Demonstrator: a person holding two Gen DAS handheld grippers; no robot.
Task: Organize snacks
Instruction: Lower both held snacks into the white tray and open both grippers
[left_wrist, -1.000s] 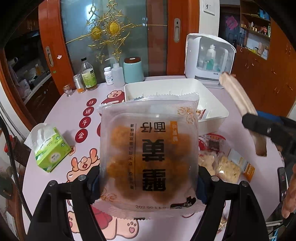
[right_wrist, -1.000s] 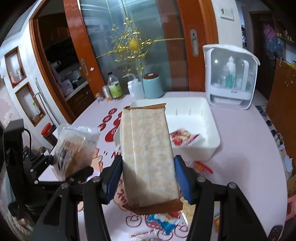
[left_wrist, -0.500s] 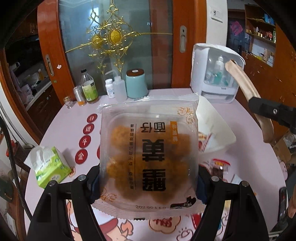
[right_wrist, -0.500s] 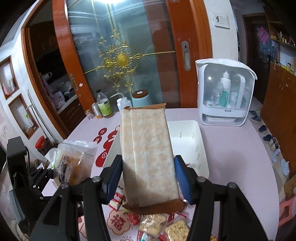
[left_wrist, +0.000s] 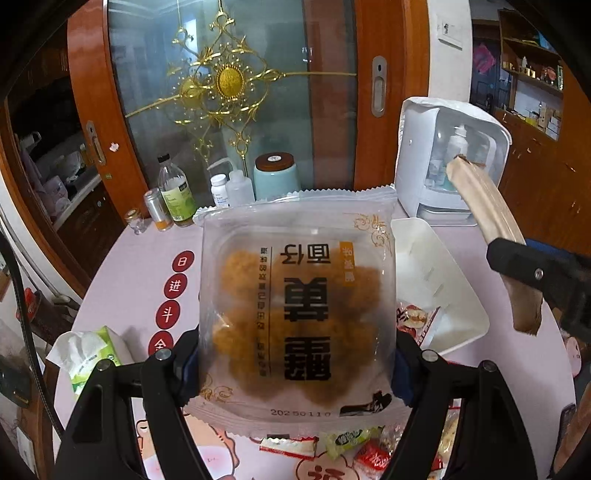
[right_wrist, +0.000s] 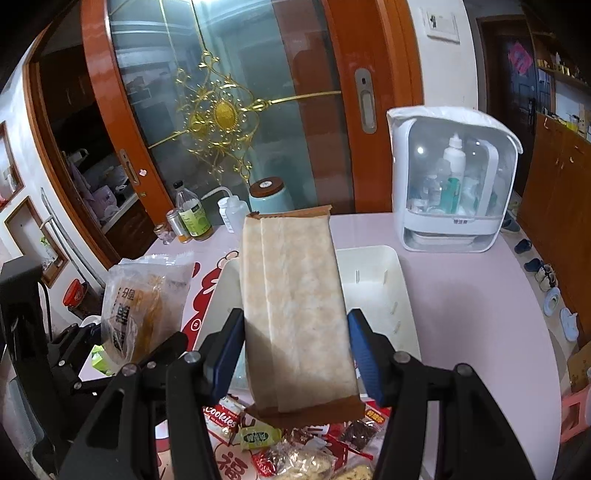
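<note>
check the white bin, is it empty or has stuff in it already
Nearly empty. In the left wrist view the white bin holds one red-and-white snack packet at its near end; the rest of the visible floor is bare.

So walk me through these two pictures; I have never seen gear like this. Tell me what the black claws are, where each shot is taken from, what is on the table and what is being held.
The black claws are hand-held two-finger grippers, one in each of a person's hands, each with a camera looking along its fingers.

The left gripper, in its own view, is clamped on a clear packet of golden-brown pastries. The right gripper, in its view, is clamped on a long tan snack pack.

On the pink table sit a white bin with one snack inside, a pile of small loose snacks in front, bottles, a tissue pack and a white cabinet.
</note>
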